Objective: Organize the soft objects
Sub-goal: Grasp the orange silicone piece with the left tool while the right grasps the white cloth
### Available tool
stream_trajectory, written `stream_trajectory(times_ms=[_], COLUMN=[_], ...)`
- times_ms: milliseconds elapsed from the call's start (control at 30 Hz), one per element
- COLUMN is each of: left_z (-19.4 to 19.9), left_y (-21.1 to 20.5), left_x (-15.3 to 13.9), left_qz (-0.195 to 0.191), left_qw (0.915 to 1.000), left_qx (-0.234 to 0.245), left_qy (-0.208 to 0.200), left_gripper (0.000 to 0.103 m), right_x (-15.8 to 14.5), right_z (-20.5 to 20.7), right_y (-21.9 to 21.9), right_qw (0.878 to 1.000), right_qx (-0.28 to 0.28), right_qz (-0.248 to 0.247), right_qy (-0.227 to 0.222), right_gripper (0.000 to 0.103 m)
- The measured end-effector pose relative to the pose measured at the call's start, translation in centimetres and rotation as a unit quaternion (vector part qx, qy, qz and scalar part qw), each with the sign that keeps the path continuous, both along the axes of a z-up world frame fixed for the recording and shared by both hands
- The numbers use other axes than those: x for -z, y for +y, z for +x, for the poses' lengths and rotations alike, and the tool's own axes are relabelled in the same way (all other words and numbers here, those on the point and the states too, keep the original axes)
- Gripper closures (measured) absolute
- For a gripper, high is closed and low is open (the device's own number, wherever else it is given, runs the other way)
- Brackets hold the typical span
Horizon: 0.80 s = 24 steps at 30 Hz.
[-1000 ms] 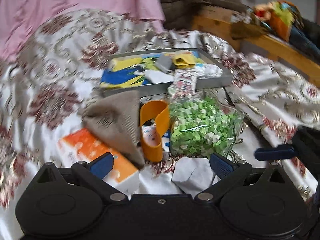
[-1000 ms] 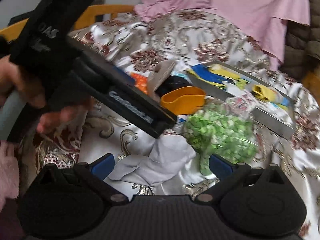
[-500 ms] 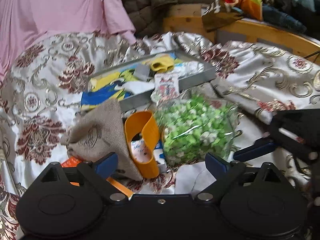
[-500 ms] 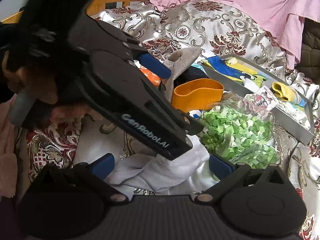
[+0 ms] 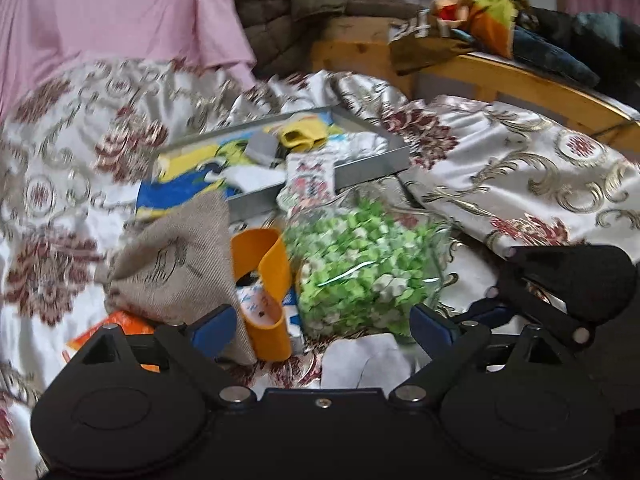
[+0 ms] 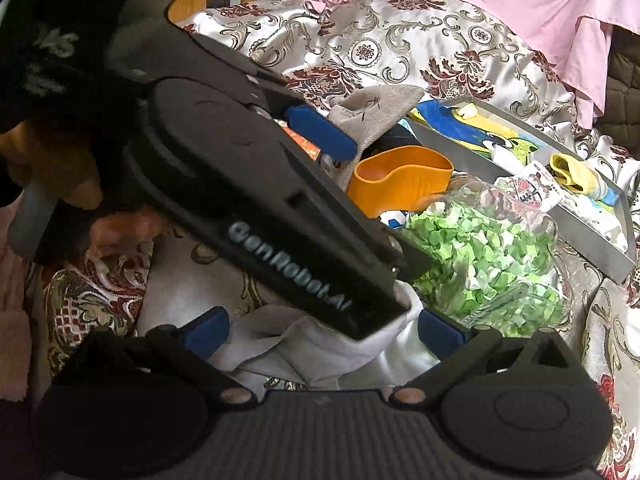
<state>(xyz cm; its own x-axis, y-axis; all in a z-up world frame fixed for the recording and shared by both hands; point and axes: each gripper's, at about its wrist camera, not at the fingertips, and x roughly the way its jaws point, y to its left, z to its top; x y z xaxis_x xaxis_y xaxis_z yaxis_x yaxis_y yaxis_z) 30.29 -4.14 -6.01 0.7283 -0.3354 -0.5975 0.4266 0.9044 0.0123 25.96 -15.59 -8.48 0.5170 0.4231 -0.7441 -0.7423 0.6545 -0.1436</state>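
Observation:
My left gripper is open low over a pile on the bed. An orange cup, a clear bag of green and white paper bits and a white cloth lie between its blue fingers without touching the pads. A beige cloth pouch lies at the left finger. My right gripper is open too, its fingers either side of the white cloth. The left tool's black housing crosses just above that cloth. A yellow sock lies in the grey tray.
The pile lies on a flowered satin bedspread, with a pink sheet behind. An orange packet pokes out under the pouch. A wooden bed rail with clothes runs along the right. A hand holds the left tool.
The left view has rolled and its jaws have narrowed a little. The right gripper has come in lower and closer, so the left tool now fills more of the right view.

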Motion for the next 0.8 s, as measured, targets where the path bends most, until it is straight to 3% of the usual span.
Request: stream_trajectory(times_ms=[300, 433, 567, 800], left_z=[1.6, 1.5, 1.5, 2.5], left_y=[0.1, -0.2, -0.6, 0.0], left_x=[0.0, -0.7, -0.4, 0.1], left_qz=[-0.013, -0.027, -0.022, 0.005], left_qw=[0.9995, 0.9981, 0.9979, 0.9989], left_qx=[-0.016, 0.007, 0.03, -0.022], left_qy=[-0.025, -0.056, -0.053, -0.042], left_gripper=[0.009, 0.009, 0.009, 0.007], right_x=[0.0, 0.0, 0.2, 0.2], right_z=[0.0, 0.2, 0.3, 0.7], right_y=[0.1, 0.3, 0.6, 0.7], right_qw=[1.0, 1.0, 1.0, 1.0], right_qx=[-0.002, 0.0, 0.0, 0.0], right_qz=[0.0, 0.001, -0.001, 0.003], right_qy=[0.001, 0.0, 0.003, 0.004], right_gripper=[0.001, 0.001, 0.001, 0.001])
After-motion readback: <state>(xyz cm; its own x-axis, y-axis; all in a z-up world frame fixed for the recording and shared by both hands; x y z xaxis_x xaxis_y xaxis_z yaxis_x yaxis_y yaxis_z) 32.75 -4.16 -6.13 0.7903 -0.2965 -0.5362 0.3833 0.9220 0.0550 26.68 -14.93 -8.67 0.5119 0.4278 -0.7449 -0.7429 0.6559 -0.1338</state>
